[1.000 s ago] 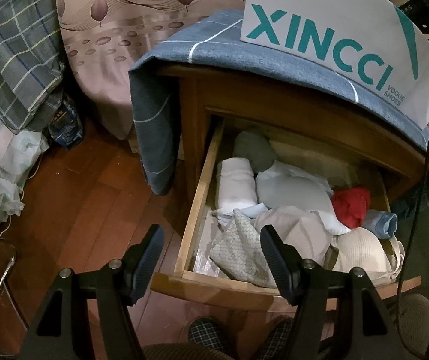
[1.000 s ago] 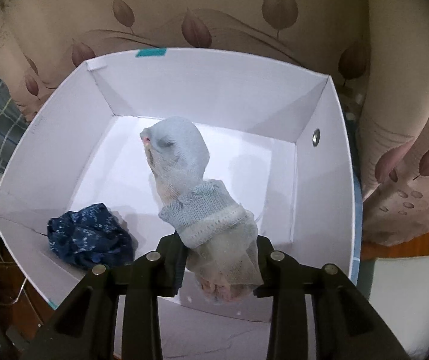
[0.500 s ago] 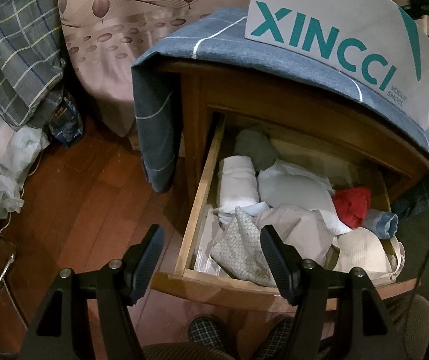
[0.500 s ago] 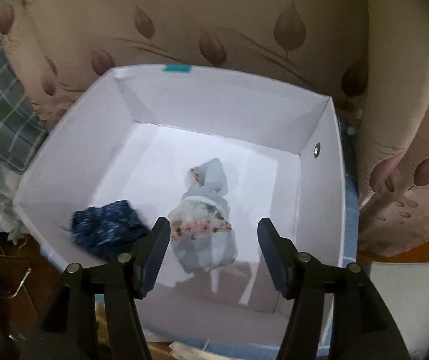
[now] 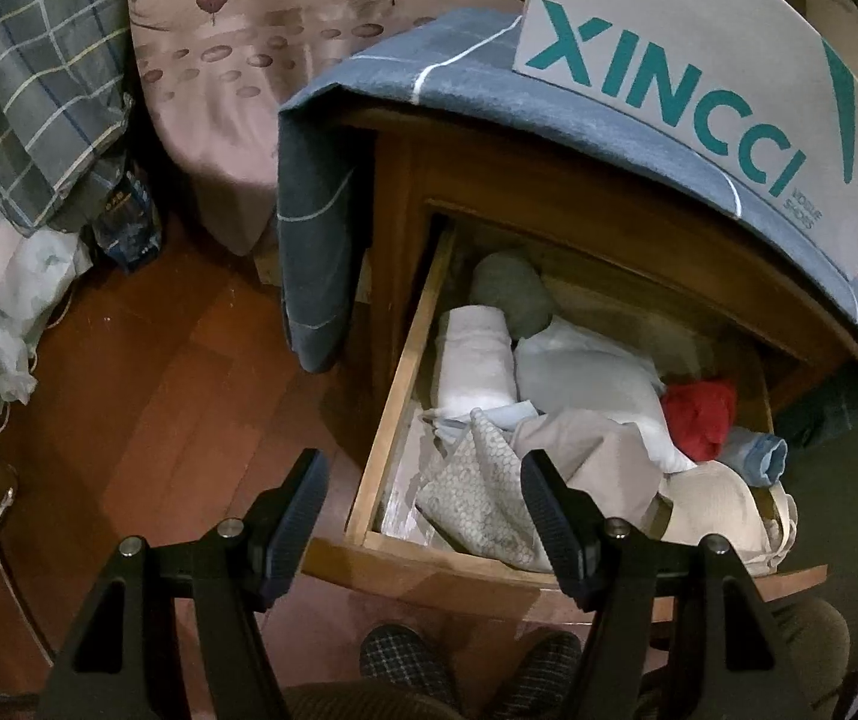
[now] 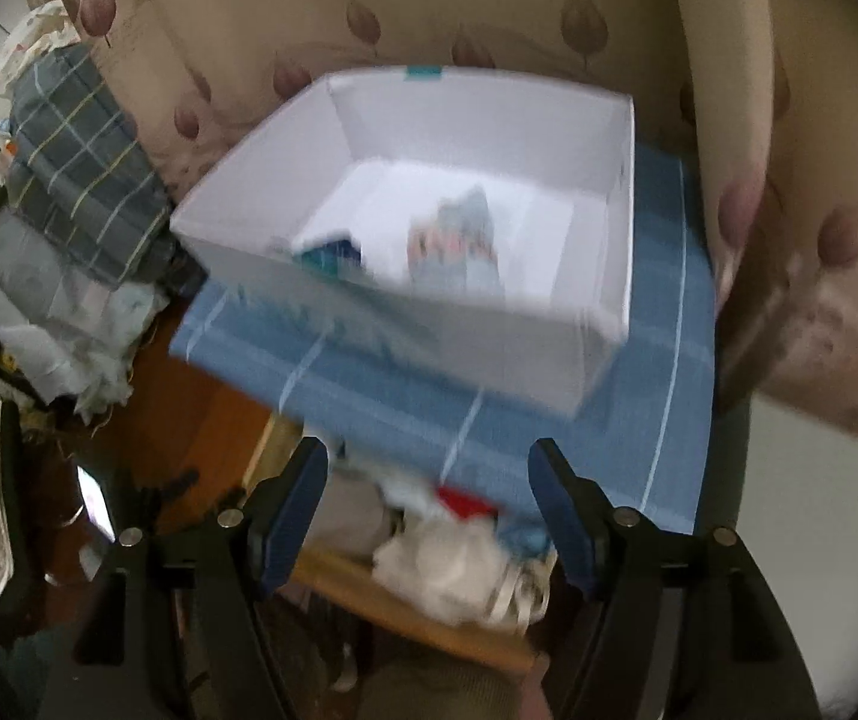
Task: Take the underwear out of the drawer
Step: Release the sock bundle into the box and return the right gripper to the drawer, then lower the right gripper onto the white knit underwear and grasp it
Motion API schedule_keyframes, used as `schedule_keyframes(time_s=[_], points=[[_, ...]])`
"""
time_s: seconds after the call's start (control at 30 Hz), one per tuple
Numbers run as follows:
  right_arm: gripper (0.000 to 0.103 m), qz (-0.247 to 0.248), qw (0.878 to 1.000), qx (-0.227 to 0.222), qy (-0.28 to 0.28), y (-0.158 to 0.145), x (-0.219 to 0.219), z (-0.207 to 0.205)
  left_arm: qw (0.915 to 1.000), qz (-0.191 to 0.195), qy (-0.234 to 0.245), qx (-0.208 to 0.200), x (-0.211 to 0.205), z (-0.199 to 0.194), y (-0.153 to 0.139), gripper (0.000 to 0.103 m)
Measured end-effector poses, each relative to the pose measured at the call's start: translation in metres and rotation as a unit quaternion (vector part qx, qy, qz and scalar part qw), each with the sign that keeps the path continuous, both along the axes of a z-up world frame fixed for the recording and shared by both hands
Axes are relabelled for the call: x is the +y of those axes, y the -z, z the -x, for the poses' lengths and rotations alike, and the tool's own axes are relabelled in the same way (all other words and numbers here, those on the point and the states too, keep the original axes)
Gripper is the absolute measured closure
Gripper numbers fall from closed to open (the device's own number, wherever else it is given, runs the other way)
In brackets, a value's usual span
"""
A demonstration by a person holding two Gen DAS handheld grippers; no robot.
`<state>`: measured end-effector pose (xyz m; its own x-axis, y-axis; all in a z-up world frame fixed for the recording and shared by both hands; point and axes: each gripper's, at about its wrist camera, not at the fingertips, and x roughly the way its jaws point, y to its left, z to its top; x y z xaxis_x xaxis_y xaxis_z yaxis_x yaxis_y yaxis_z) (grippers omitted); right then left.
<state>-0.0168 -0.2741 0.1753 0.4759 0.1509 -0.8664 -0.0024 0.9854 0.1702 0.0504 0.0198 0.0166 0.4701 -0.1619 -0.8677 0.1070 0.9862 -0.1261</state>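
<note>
The wooden drawer (image 5: 381, 450) is pulled open and full of folded underwear (image 5: 579, 450). The white shoe box (image 6: 489, 324) sits on the blue cloth above it. The left gripper (image 5: 423, 516) hangs nearest the pile, open and empty. The right gripper (image 6: 429, 504) is empty, its jaws opening.

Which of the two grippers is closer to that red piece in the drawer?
Left. The left gripper hovers over the drawer's front, near the red garment; the right gripper, opening and empty, is higher.

plaid quilt (image 5: 39, 90), blue cloth (image 6: 549, 420), wood floor (image 5: 159, 390)
</note>
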Motion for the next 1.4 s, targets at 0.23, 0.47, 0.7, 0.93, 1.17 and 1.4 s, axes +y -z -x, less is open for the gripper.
schedule_keyframes(time_s=[0.23, 0.47, 0.7, 0.93, 1.17, 1.4], points=[[0.025, -0.019, 0.997, 0.080, -0.001, 0.068, 0.004, 0.023, 1.0000, 0.001, 0.001, 0.006, 0.000, -0.001, 0.000, 0.034], [0.018, -0.057, 0.983, 0.170, 0.025, 0.147, 0.009, 0.013, 0.9999, 0.008, -0.003, 0.012, 0.003, -0.003, 0.002, 0.034], [0.009, -0.063, 0.971, 0.225, 0.058, 0.207, 0.012, -0.003, 0.9998, 0.010, 0.000, 0.015, 0.003, -0.003, 0.004, 0.034], [0.007, -0.033, 0.967, 0.243, 0.071, 0.237, 0.016, -0.023, 0.9997, 0.017, -0.001, 0.020, 0.004, -0.005, 0.006, 0.034], [0.006, -0.011, 0.961, 0.266, 0.070, 0.266, 0.021, -0.036, 0.9995, 0.019, 0.001, 0.025, 0.003, -0.007, 0.009, 0.034], [0.001, -0.001, 0.955, 0.288, 0.068, 0.287, 0.024, -0.047, 0.9993, 0.018, 0.003, 0.032, 0.002, -0.008, 0.011, 0.034]])
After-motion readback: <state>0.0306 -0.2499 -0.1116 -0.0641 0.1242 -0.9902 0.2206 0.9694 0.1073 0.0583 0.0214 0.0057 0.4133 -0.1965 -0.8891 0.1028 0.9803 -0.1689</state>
